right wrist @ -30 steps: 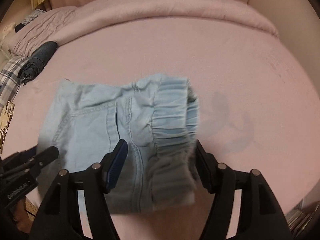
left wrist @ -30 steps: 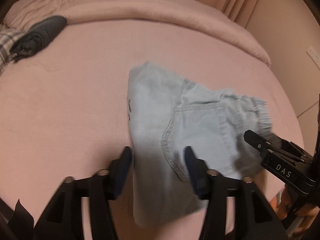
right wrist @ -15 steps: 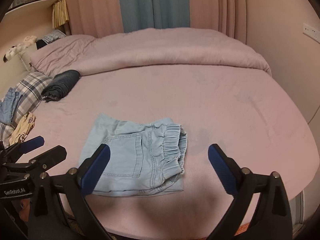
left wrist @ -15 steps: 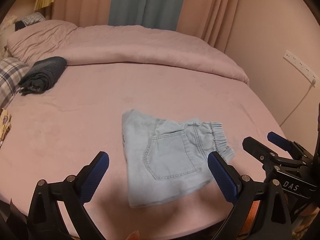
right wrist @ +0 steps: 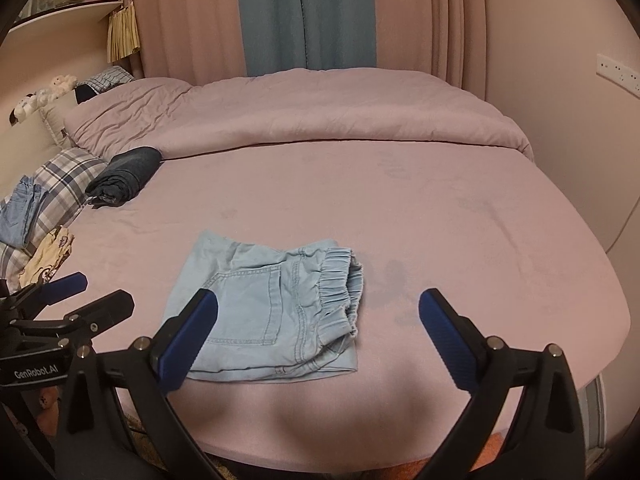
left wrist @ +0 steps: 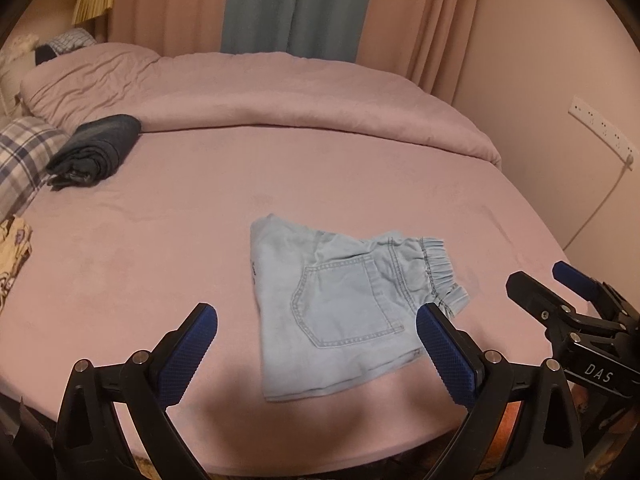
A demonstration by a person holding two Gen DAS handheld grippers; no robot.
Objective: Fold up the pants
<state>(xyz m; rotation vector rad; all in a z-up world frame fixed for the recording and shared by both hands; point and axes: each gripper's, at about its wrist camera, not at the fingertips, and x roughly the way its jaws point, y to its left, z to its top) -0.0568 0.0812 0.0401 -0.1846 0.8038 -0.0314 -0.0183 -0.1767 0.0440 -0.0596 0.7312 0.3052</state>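
The pink bed (right wrist: pixel 420 216) fills most of both views, its rolled quilt (right wrist: pixel 320 112) lying across the far side below the curtains (right wrist: pixel 304 12). Near the front edge of the bed rest the light blue pants (right wrist: pixel 264 312), folded into a compact packet (back pocket facing up, elastic waistband bunched on the right). They lie flat on the sheet, touched by neither tool. The left tongs (left wrist: pixel 316 350) hover above the near edge with the blue pads spread wide and nothing between them; the right tongs (right wrist: pixel 318 334) hang likewise, fully released and empty. At the far left of the bed sits a dark folded garment (right wrist: pixel 124 176) beside a plaid pillow (right wrist: pixel 60 180), with a small heap of other clothes (right wrist: pixel 44 260) nearer the front.
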